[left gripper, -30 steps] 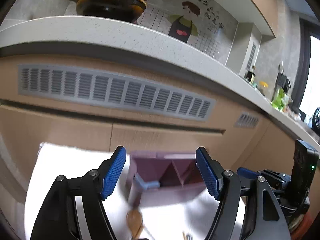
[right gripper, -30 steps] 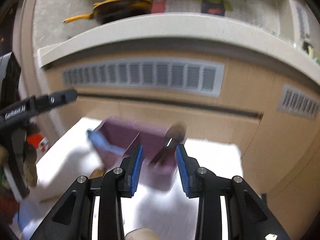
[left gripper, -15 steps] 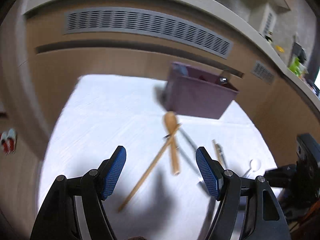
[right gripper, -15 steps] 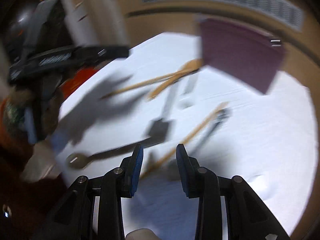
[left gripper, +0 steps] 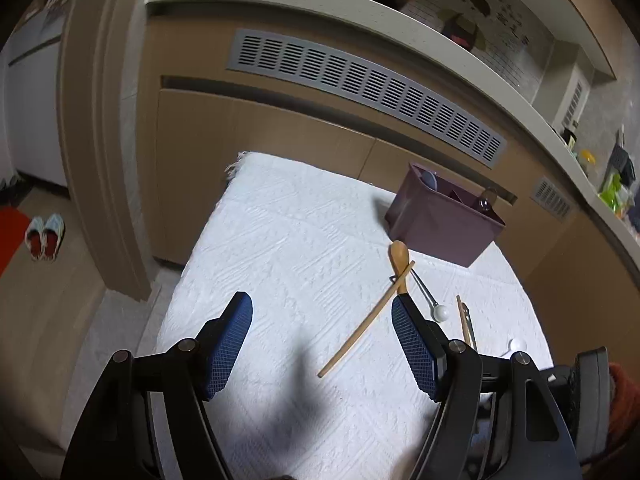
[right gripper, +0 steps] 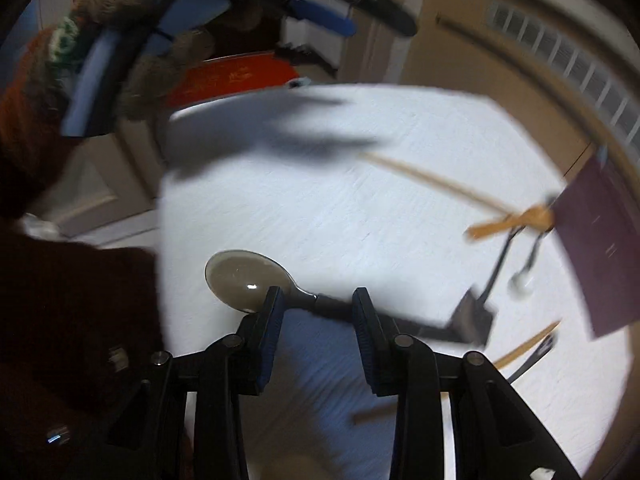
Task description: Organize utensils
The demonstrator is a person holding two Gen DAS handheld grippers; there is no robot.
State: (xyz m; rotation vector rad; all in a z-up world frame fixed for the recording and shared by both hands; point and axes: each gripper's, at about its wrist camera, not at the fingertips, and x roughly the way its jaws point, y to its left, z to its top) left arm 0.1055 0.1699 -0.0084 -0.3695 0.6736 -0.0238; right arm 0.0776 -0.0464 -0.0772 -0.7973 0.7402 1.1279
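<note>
left gripper (left gripper: 321, 344) wide open and empty – right gripper (right gripper: 317, 304) agape astride blurred metal spoon (right gripper: 256, 285), contact unclear

L gripper (left gripper: 322, 344) fingers spread wide, R gripper (right gripper: 316, 312) narrower (both open).

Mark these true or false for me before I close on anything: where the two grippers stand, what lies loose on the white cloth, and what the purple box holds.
1. The right gripper is open, straddling the neck of the metal spoon with the dark handle. True.
2. The left gripper holds the long wooden chopstick. False: it is open and empty; the chopstick lies on the white woven cloth.
3. The wooden spoon stands in the purple plastic organizer box. False: it lies on the cloth in front of the box.
4. The chopstick crosses over the wooden spoon. True.
5. The box already holds some items. True.
</note>
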